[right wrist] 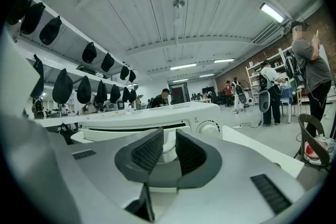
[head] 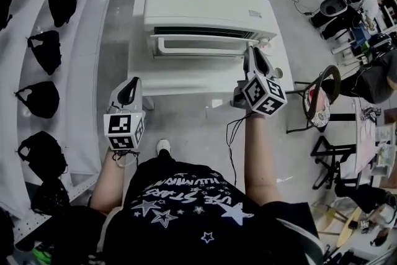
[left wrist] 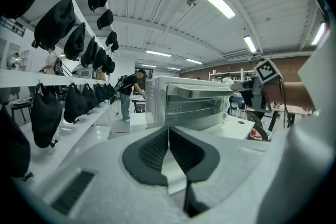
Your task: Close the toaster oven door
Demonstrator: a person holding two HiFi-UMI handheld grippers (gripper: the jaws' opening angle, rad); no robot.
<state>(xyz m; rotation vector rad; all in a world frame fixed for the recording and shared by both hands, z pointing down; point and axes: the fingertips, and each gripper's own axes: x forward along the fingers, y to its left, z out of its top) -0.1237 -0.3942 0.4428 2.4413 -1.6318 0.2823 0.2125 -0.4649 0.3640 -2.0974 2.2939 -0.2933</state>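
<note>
Right claw [right wrist: 168, 135] is being held with its jaws just a crack apart, nothing being pinched between them. Its tips are being pointed at the right end of the door handle [head: 198, 45], close to it. Left claw [left wrist: 168, 132] is being kept fully closed on nothing, and it's being held off the front left corner of the counter [head: 186, 80], well clear of the oven [head: 205, 0]. That oven is being carried on the white counter, dead ahead of the person. Its door [left wrist: 191, 107] is being shown upright against the front, handle along the top edge. Whether it's fully latched can't be told.
</note>
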